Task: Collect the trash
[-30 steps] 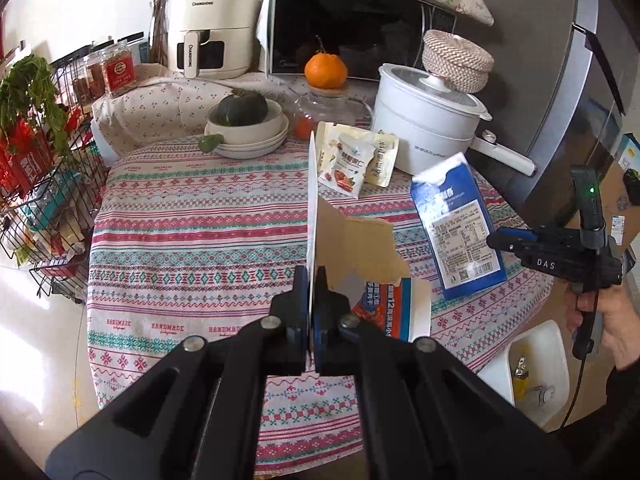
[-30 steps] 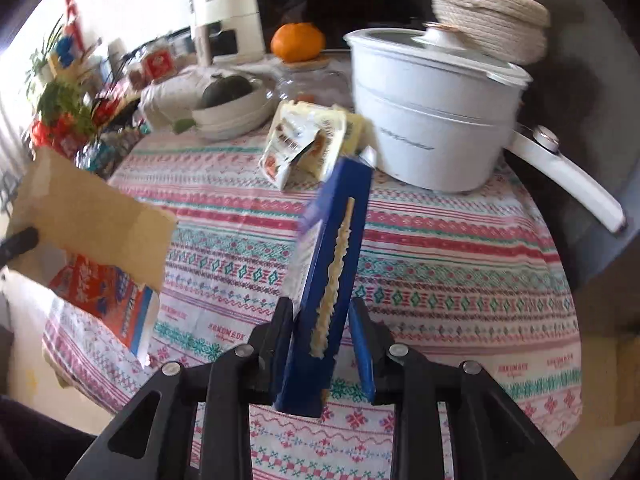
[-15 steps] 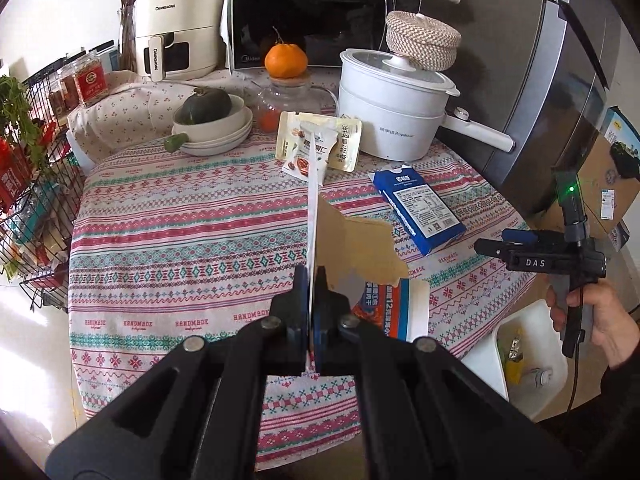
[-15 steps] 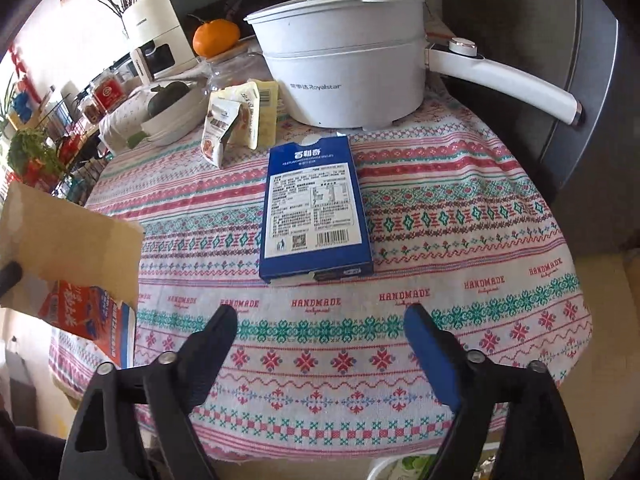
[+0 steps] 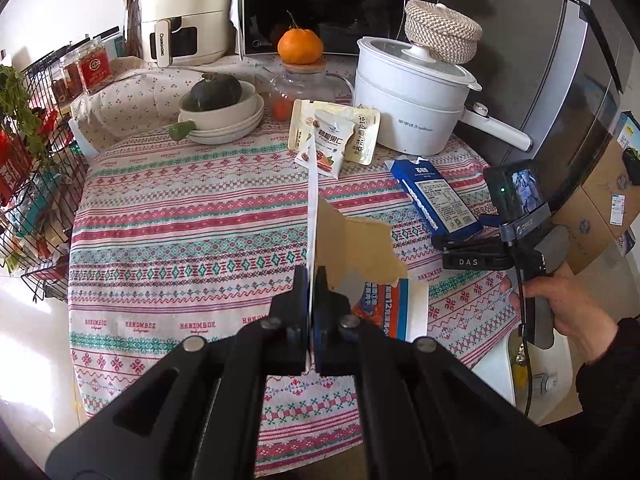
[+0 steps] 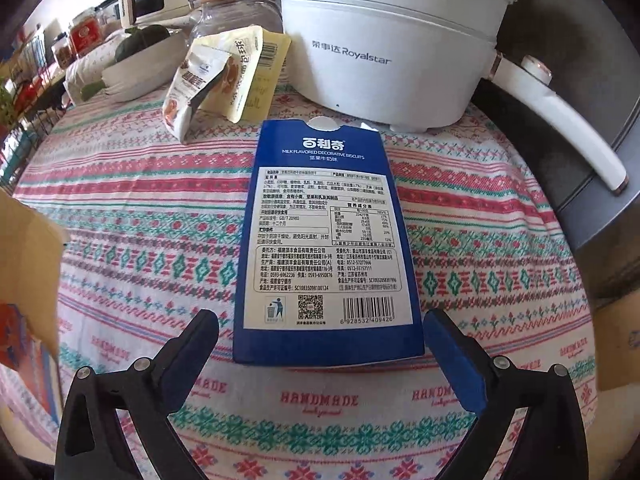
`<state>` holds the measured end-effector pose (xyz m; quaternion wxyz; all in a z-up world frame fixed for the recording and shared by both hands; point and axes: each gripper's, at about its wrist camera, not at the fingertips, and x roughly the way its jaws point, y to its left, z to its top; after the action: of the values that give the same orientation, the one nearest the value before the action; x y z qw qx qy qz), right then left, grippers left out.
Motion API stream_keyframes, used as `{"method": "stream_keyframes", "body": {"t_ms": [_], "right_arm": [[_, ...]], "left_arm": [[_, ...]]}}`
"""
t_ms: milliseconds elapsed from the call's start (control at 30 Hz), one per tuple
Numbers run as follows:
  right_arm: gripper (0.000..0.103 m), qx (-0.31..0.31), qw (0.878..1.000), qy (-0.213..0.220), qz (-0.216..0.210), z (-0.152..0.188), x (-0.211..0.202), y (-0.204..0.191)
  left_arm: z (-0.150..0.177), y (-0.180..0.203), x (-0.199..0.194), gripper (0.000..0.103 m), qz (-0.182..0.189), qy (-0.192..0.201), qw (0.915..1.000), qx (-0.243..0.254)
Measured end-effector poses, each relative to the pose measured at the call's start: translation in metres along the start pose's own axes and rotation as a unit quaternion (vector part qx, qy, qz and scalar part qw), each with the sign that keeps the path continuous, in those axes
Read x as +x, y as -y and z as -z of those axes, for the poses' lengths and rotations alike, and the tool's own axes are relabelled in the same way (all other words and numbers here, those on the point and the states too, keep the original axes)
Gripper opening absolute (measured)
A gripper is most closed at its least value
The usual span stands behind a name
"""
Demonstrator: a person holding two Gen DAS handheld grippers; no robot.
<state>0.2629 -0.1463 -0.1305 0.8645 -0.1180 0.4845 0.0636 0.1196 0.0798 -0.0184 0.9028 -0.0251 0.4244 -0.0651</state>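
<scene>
My left gripper (image 5: 311, 280) is shut on a torn, flattened cardboard box (image 5: 356, 248), brown inside and orange and white outside, held above the table's front edge. Its brown flap shows at the left edge of the right wrist view (image 6: 28, 272). A blue biscuit box (image 6: 326, 236) lies flat on the patterned tablecloth (image 6: 132, 248), label side up. My right gripper (image 6: 320, 340) is open, its jaws either side of the box's near end, not touching it. The box and the right gripper (image 5: 460, 240) also show in the left wrist view. Several snack wrappers (image 5: 334, 140) lie further back.
A white electric pot (image 5: 412, 100) stands behind the blue box (image 5: 434, 196), its handle pointing right. Stacked bowls with a green squash (image 5: 218, 108), a glass jar under an orange (image 5: 300, 46), a microwave and an air fryer stand at the back. A wire rack (image 5: 28, 184) is left. A white bin (image 5: 532, 376) stands below right.
My right gripper let go of the blue biscuit box, which now lies flat on the cloth, and opened wide. It then moved closer to the box. My left gripper keeps hold of the cardboard.
</scene>
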Motion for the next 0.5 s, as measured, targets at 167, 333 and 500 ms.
{"method": "stream_keyframes", "body": {"t_ms": [167, 333, 500], "right_arm": [[0.103, -0.012, 1.0, 0.0, 0.014, -0.007, 0.008, 0.002], [0.097, 0.027, 0.999, -0.035, -0.016, -0.011, 0.025, 0.023], [0.069, 0.047, 0.998, -0.004, -0.028, -0.006, 0.016, 0.04]], "left_arm": [[0.0, 0.002, 0.003, 0.002, -0.002, -0.003, 1.0, 0.003], [0.002, 0.001, 0.003, 0.002, -0.003, -0.005, 1.0, 0.001], [0.001, -0.001, 0.002, 0.002, -0.003, -0.004, 1.0, -0.001]]}}
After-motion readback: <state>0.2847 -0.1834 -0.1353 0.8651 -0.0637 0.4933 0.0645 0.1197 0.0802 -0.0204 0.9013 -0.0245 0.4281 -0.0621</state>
